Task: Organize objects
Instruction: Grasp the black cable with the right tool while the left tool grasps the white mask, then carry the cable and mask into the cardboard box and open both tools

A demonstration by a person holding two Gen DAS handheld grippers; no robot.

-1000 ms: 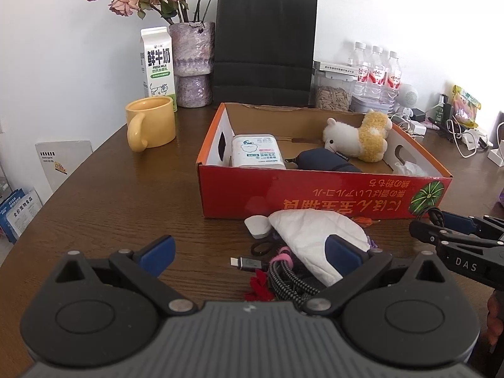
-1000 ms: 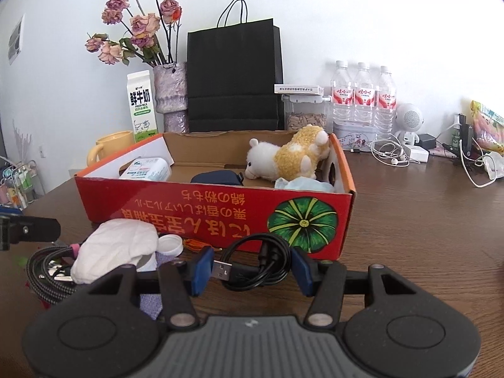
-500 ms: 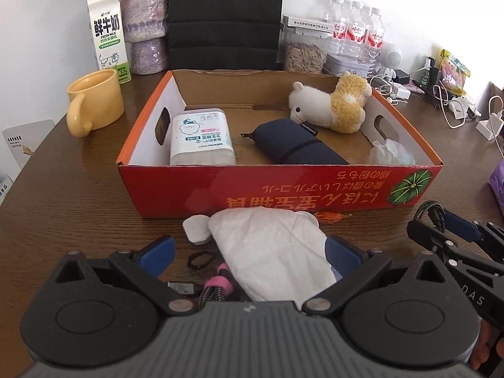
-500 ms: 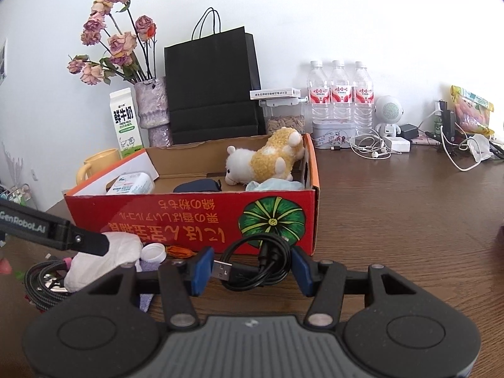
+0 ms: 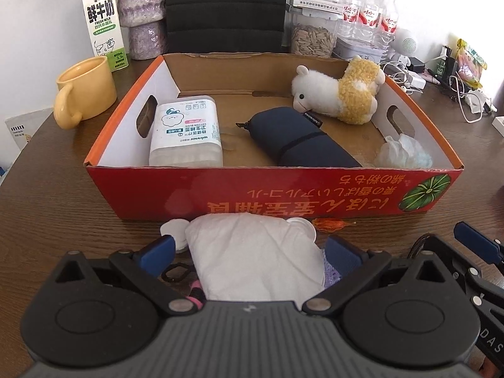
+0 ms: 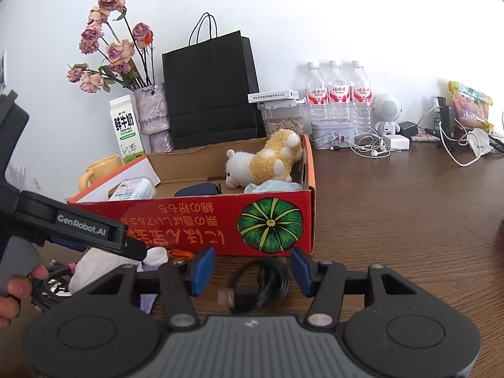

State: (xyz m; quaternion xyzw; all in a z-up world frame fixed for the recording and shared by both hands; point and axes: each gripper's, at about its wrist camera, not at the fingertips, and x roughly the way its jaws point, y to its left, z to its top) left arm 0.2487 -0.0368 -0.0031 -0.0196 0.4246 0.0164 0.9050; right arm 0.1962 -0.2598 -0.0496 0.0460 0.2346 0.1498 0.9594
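A white cloth pouch [image 5: 252,261] lies on the table against the red cardboard box [image 5: 283,189]. My left gripper [image 5: 250,249] is open and straddles it, one blue pad on each side with a small gap. A braided cable [image 6: 47,286], a black hair tie [image 5: 176,272] and a white cap [image 6: 156,255] lie around the pouch. My right gripper [image 6: 252,271] is to the right of it, shut on a coiled black USB cable [image 6: 261,286], which looks blurred. The box holds a cotton-bud box [image 5: 186,132], a dark pouch [image 5: 299,135], a plush alpaca [image 5: 340,94] and a crumpled tissue [image 5: 403,151].
A yellow mug [image 5: 85,89], a milk carton [image 5: 104,22], a vase and a black paper bag [image 5: 225,9] stand behind and left of the box. Water bottles [image 6: 337,94], chargers and white cables crowd the back right. A hand [image 6: 12,286] grips the left tool.
My left gripper has moved forward toward the box and tipped down, so the white pouch now sits between its pads. The right gripper has barely moved; its cable now hangs lower and blurred.
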